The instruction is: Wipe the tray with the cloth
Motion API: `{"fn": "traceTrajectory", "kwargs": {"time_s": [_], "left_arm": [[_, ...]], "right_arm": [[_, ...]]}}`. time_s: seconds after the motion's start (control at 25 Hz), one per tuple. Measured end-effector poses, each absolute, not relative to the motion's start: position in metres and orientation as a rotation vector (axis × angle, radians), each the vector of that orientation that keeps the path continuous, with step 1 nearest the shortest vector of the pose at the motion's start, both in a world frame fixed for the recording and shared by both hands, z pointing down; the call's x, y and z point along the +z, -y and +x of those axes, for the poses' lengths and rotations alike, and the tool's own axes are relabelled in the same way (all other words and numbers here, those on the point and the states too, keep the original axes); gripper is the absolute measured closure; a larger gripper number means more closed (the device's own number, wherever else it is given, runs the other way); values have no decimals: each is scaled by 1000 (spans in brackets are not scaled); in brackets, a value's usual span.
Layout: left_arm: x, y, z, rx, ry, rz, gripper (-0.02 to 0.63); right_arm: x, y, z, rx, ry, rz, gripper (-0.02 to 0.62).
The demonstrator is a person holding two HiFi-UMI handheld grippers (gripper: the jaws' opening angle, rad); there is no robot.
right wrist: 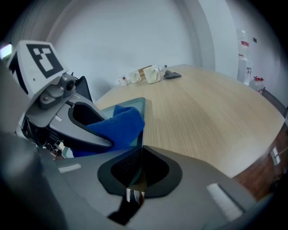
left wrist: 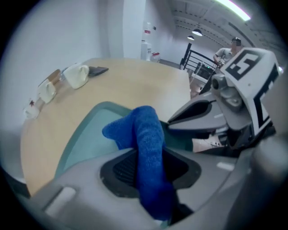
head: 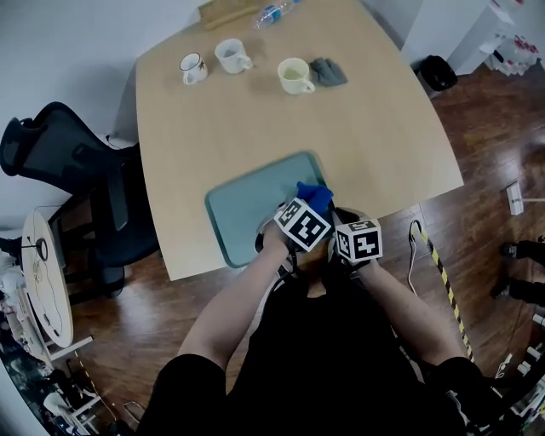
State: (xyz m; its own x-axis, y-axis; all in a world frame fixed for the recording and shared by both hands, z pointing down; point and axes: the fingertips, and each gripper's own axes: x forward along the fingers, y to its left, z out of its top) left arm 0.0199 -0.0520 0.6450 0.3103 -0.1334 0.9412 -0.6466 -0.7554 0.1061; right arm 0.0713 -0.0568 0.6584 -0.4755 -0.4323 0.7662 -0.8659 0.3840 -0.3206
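A teal tray [head: 247, 213] lies on the wooden table near its front edge. A blue cloth [head: 313, 196] rests over the tray's right side. My left gripper [head: 308, 209] is shut on that cloth: in the left gripper view the cloth [left wrist: 146, 139] is pinched between the jaws of the left gripper [left wrist: 148, 168] and droops onto the tray [left wrist: 85, 139]. Right beside it, my right gripper [head: 341, 223] sits at the tray's right rim. In the right gripper view the rim of the tray [right wrist: 143, 119] runs straight in between the closed jaws of the right gripper [right wrist: 138, 168].
At the table's far end stand three cups [head: 194, 67] [head: 232, 55] [head: 294, 76], a grey rag [head: 329, 71] and a plastic bottle [head: 272, 13]. A black office chair [head: 77, 170] is at the left. The person's body is close against the table's front edge.
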Motion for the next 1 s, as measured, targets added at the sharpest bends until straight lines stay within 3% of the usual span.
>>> {"fn": "traceTrajectory", "kwargs": {"time_s": [0.16,0.28,0.48,0.72,1.0], "left_arm": [[644,59,50,1493,602,2161,460],[637,53,35,1379,662,2131,462],[629,3,-73,1126,893,1908,462],[619,-39,-205,1333,1090,1841,462],[637,-66,-175,1512,878,1913,462]], "right_arm": [[658,59,75,983,2080,1094,580],[659,58,77,988,2072,1094,580],[659,61,80,993,2063,1087,580],[659,62,83,996,2038,1105,580],[658,61,75,994,2019,1130,580]]}}
